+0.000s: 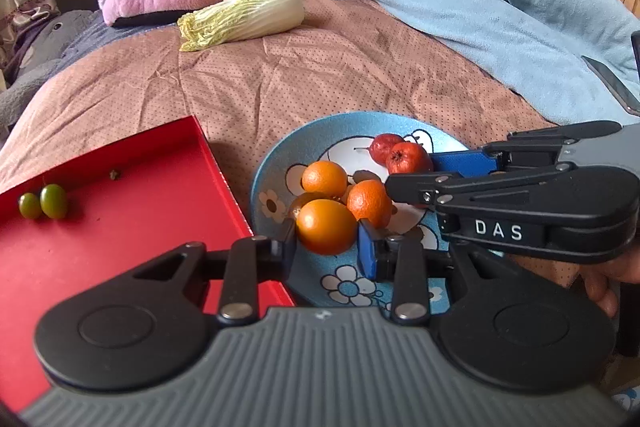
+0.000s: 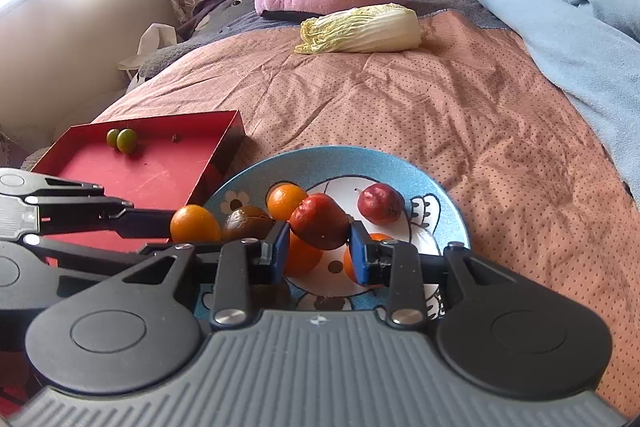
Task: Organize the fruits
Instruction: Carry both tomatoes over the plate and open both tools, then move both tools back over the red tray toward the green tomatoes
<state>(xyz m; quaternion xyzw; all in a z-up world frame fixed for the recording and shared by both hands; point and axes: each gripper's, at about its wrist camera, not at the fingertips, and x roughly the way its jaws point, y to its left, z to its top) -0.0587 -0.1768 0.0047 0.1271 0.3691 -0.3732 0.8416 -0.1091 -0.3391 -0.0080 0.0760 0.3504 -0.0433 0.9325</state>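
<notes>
Sitting at the bed's near-left edge, red tray (image 1: 120, 227) is carrying two green fruits (image 1: 42, 203) by its far wall. L gripper (image 1: 327, 245) is pinching an orange (image 1: 326, 227) over blue plate (image 1: 280, 155); R gripper (image 2: 320, 251) is clamping a red fruit (image 2: 320, 221) above plate centre.

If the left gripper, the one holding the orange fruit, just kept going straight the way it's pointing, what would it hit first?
Probably the other oranges. The left gripper, shut on an orange, points down over the blue plate, and the orange just ahead lies right beyond it. Depth is hard to judge, so it might meet the plate first.
</notes>
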